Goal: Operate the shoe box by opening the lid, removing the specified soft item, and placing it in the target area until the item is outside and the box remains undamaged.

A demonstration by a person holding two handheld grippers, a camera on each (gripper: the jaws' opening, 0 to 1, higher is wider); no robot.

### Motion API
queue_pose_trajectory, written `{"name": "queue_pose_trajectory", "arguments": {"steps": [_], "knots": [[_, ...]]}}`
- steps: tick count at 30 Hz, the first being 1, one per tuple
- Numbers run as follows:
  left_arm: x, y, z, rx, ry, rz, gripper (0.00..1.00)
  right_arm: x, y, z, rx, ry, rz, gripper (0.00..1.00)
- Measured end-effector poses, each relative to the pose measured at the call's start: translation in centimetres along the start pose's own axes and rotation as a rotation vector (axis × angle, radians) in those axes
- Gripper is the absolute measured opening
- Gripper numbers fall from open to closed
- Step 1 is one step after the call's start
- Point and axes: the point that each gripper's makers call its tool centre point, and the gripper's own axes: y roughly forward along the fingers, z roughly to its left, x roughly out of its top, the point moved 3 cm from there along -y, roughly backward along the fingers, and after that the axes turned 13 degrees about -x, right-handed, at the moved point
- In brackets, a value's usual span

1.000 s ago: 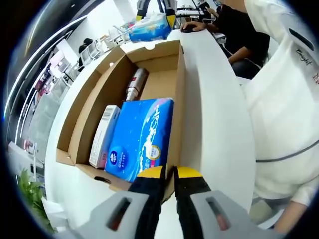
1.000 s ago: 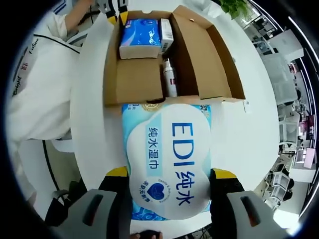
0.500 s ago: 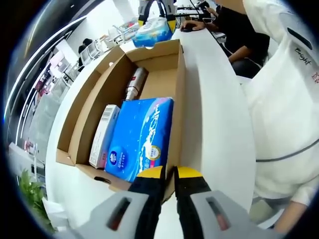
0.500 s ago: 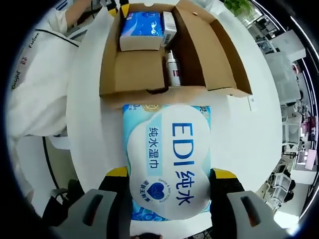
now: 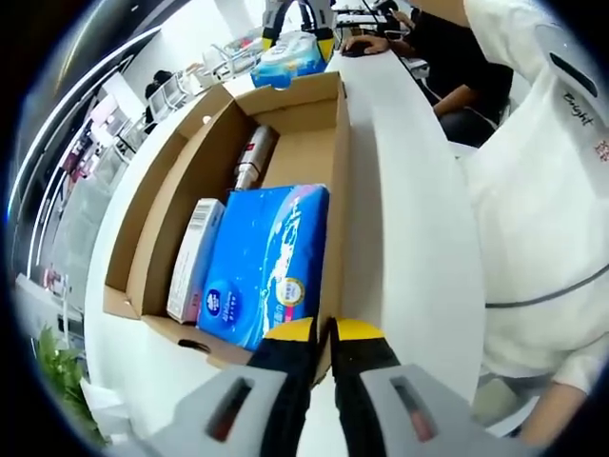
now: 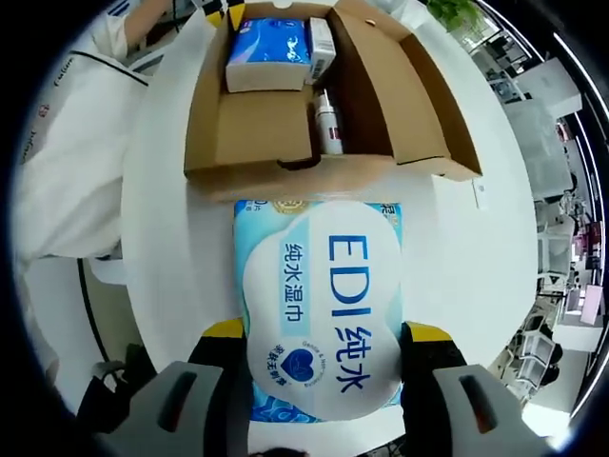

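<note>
Gripping the wet wipes pack (image 6: 319, 314) between its jaws, the right gripper (image 6: 324, 367) holds it outside the open shoe box (image 6: 247, 143), above the white table (image 6: 171, 257). The left gripper (image 5: 322, 333) pinches the box's near wall; a blue tissue pack (image 5: 262, 262) lies inside.

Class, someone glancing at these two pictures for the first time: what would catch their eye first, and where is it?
In the right gripper view, the pale blue EDI wet-wipes pack dominates, clamped in the right hand-held gripper just outside the open brown cardboard shoe box. In the left gripper view, a bright blue tissue pack lies inside the box beside a slim white carton, with the shut left hand-held gripper at the box's near wall.
</note>
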Motion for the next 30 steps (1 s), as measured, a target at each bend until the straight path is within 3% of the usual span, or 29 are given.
{"name": "queue_pose_trajectory", "arguments": {"steps": [11,30], "knots": [[0.0,0.0,-0.1,0.007,0.005,-0.006,0.06,-0.1,0.6,0.1,-0.011,-0.017,0.01,0.61],[0.1,0.0,0.1,0.009,0.009,-0.018,0.06,-1.5,2.2,1.5,0.036,0.003,0.017,0.61]]}}
